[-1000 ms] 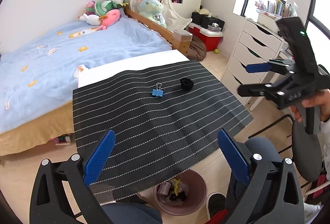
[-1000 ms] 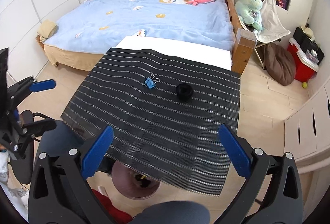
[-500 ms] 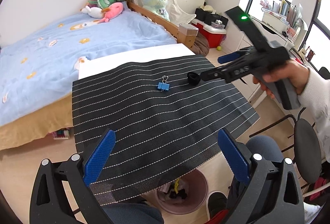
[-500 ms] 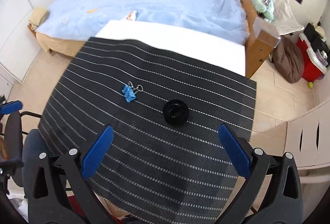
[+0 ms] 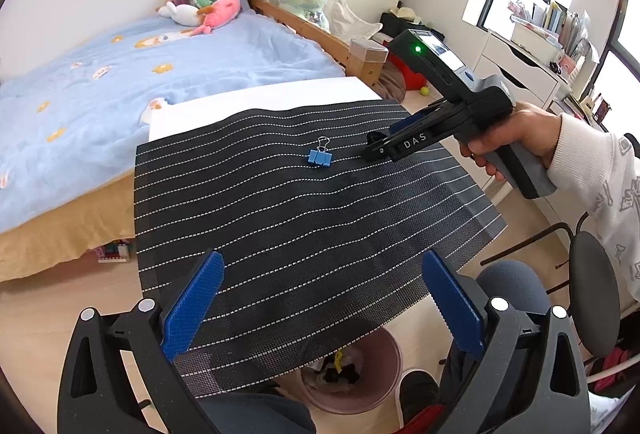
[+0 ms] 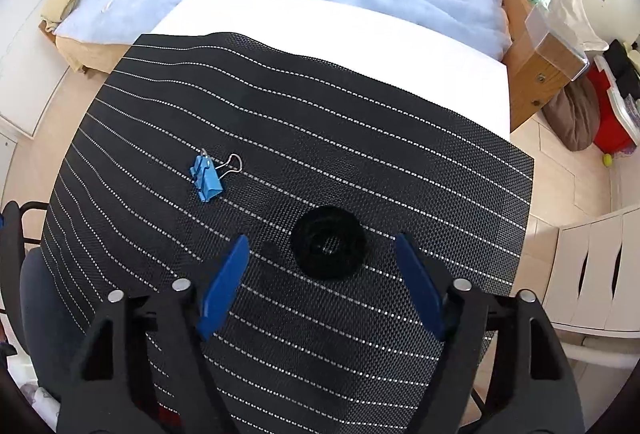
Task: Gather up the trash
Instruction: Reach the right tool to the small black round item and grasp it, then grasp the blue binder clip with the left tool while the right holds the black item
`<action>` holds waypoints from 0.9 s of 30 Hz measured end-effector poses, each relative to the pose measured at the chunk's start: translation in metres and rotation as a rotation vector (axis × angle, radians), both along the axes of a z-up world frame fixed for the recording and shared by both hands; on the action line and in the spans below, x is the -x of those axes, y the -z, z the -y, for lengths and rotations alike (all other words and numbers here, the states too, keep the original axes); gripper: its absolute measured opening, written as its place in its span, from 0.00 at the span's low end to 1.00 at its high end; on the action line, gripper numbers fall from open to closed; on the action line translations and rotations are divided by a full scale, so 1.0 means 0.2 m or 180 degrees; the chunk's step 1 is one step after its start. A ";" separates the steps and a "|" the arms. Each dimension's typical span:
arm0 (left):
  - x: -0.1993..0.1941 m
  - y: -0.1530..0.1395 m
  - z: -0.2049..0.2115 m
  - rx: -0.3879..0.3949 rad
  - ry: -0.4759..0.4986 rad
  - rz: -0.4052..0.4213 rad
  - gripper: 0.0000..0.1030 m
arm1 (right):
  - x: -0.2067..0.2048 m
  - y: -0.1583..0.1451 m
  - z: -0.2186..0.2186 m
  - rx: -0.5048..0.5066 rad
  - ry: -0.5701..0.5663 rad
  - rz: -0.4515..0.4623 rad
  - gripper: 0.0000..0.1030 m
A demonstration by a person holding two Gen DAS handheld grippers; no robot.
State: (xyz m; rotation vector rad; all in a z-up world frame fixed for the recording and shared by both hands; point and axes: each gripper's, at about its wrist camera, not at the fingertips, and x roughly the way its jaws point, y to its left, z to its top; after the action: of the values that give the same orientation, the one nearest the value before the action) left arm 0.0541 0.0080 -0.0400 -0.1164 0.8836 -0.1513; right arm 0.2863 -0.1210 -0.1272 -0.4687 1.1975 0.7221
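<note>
A black ring-shaped roll [image 6: 328, 247] lies on the black striped mat [image 6: 320, 138]. My right gripper [image 6: 322, 254] is open, low over the mat, its blue fingers either side of the roll and not touching it. In the left wrist view the right gripper [image 5: 374, 150] hides the roll. A blue binder clip [image 6: 206, 178] lies left of the roll; it also shows in the left wrist view [image 5: 320, 157]. My left gripper [image 5: 320, 298] is open and empty above the mat's near edge. A pink trash bin [image 5: 384, 354] with scraps stands on the floor under that edge.
The mat covers a white table [image 6: 360, 30] beside a blue bed [image 5: 120, 82]. A white drawer unit [image 5: 516, 74] stands at the right. A black chair [image 5: 592, 294] is at the near right. A red box [image 6: 612, 130] and brown bag [image 6: 572, 114] lie on the floor.
My right gripper has swung in from the right and come down over the mat until its fingers flank the black roll. My left gripper has stayed in place.
</note>
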 end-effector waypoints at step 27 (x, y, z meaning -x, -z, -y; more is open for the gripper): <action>-0.18 -0.08 0.07 -0.0209 0.0189 0.0132 0.93 | 0.07 -0.13 0.10 -0.0226 0.0083 0.0099 0.31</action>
State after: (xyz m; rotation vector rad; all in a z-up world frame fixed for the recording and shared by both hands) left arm 0.0905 -0.0052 -0.0242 -0.0257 0.8502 -0.1794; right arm 0.2717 -0.1412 -0.1019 -0.4034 1.1433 0.7301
